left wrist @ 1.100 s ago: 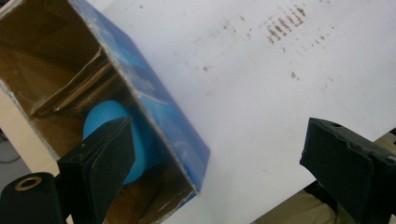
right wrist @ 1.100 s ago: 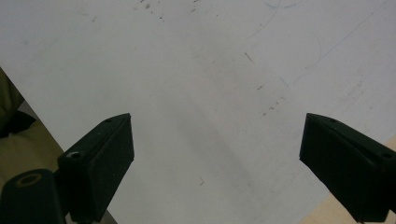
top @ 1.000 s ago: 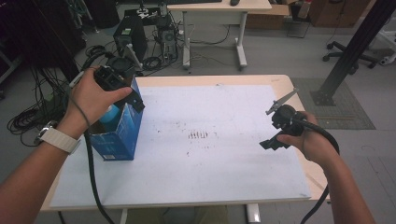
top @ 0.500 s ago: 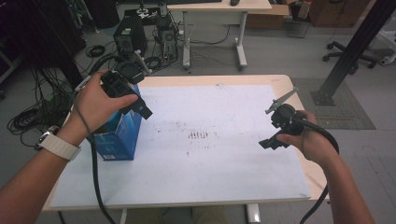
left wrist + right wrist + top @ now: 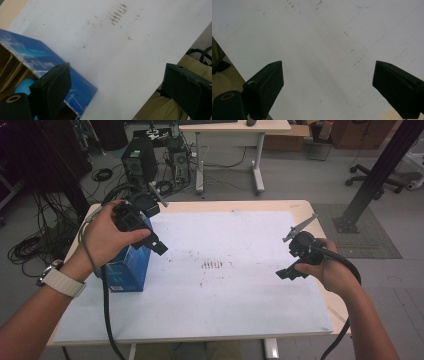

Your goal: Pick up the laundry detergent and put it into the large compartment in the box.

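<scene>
Wide white tabletop (image 5: 240, 310), dark smudges near middle. Near right edge: right hand-held gripper (image 5: 295, 257) up off surface, jaws wide apart, nothing between them. Near left edge: blue box (image 5: 127, 270) stands upright, top open, flaps up, something round and light blue inside. Left hand-held gripper (image 5: 150, 227) just above box, jaws wide apart, empty. Box looks like thin card: light, walls bend easy. Best grab top rim or one wall, squeeze soft. Beyond tabletop: desk, cables, computer on floor.
</scene>
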Available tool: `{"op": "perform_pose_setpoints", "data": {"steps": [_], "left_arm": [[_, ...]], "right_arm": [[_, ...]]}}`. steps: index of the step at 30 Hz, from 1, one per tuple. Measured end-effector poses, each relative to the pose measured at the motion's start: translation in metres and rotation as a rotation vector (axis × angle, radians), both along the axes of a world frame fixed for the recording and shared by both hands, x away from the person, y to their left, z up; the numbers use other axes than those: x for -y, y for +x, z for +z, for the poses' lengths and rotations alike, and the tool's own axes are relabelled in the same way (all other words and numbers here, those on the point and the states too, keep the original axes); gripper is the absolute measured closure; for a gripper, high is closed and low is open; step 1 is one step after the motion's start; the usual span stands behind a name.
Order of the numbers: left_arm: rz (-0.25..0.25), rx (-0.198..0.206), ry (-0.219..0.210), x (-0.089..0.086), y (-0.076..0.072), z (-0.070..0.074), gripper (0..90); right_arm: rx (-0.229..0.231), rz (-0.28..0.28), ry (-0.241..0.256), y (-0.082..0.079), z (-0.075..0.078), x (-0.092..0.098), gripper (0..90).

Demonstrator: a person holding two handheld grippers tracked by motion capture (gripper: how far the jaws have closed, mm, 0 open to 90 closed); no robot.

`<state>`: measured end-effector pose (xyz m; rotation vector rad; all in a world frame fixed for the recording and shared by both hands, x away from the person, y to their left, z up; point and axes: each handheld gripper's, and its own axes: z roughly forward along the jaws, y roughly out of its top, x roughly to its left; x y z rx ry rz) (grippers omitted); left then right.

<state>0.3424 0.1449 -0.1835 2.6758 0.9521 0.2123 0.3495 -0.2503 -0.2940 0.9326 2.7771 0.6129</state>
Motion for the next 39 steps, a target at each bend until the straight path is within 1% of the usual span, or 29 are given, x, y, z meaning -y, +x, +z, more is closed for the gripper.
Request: {"op": "perform_pose_setpoints", "data": {"steps": [6, 9, 11, 18, 20, 22, 25, 39], "left_arm": [[-0.036, -0.002, 0.004, 0.008, -0.004, -0.007, 9.0], [-0.056, -0.002, -0.001, 0.011, -0.006, -0.009, 9.0], [-0.075, 0.0, 0.003, 0.013, -0.008, -0.01, 9.0], [-0.146, 0.009, -0.013, 0.02, -0.019, -0.013, 9.0], [-0.167, 0.006, -0.001, 0.022, -0.022, -0.015, 8.9], [-0.178, 0.004, 0.001, 0.024, -0.024, -0.017, 8.9], [-0.186, 0.005, 0.012, 0.026, -0.027, -0.02, 8.9], [-0.191, -0.001, 0.005, 0.025, -0.027, -0.026, 8.8]], "right_arm": [[-0.005, 0.004, -0.002, 0.001, -0.003, 0.0, 10.0], [-0.006, -0.003, -0.001, 0.002, -0.002, 0.002, 10.1], [-0.006, -0.003, -0.001, 0.002, -0.002, 0.003, 10.1], [-0.008, -0.009, 0.001, 0.001, -0.003, 0.004, 10.1], [-0.009, -0.01, 0.003, 0.001, -0.003, 0.004, 10.1], [-0.007, -0.006, 0.0, 0.001, -0.004, 0.004, 10.1], [-0.01, -0.008, 0.002, 0.001, -0.004, 0.003, 10.0], [-0.01, -0.004, 0.001, 0.001, -0.005, 0.002, 10.0]]}}
